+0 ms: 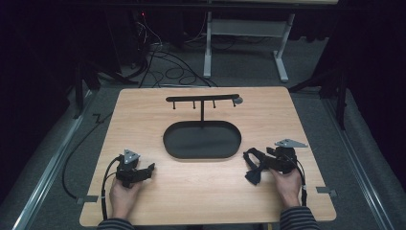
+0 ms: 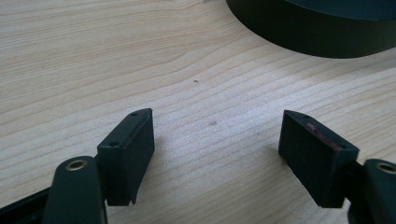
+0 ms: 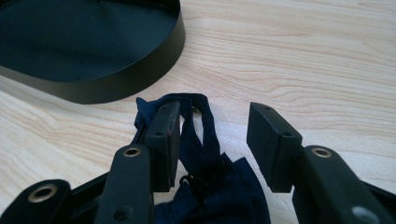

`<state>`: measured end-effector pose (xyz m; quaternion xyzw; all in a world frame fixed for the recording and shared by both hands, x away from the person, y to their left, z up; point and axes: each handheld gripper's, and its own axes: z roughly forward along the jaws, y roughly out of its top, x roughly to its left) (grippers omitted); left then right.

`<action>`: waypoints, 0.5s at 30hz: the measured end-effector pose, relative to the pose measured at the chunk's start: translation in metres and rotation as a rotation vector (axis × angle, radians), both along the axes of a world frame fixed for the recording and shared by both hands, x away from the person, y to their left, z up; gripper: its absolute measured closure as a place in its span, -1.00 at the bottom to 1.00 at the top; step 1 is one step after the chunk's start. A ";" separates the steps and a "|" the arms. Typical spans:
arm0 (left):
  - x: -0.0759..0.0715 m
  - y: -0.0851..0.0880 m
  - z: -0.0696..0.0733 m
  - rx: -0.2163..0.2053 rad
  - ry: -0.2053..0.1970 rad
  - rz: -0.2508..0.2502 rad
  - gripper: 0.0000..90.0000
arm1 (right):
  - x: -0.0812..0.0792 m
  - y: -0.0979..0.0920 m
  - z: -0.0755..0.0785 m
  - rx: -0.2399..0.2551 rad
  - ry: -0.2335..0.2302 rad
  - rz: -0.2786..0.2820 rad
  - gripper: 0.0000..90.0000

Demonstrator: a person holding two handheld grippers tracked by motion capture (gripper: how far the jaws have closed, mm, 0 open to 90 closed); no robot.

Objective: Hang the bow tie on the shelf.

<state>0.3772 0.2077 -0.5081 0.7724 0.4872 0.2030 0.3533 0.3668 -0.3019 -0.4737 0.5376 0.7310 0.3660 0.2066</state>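
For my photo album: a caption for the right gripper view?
Open claw straddling dark blue fabric bow tie beside black oval tray.

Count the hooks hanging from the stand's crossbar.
4, spaced along the crossbar behind the oval tray: far left, left of the post, right of it, and near the right end.

Worktop (image 2: 140, 56): pale wood, visible grain, smooth matt finish. Oval tray (image 3: 154, 60): black, matt, smooth wall. Cloth item (image 3: 210, 186): dark navy fabric, soft, creased. Tongs (image 2: 217, 158): black matt plastic blocks.
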 end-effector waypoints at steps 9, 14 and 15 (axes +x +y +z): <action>0.000 0.000 0.000 0.001 0.001 0.000 -0.40 | 0.010 0.009 -0.005 0.000 0.034 0.016 0.28; 0.000 0.000 0.000 0.002 0.003 -0.001 -0.40 | 0.014 0.010 -0.009 0.005 0.058 0.019 0.35; 0.000 0.000 0.000 0.002 0.003 -0.001 -0.40 | 0.014 0.011 -0.010 0.003 0.066 0.026 0.38</action>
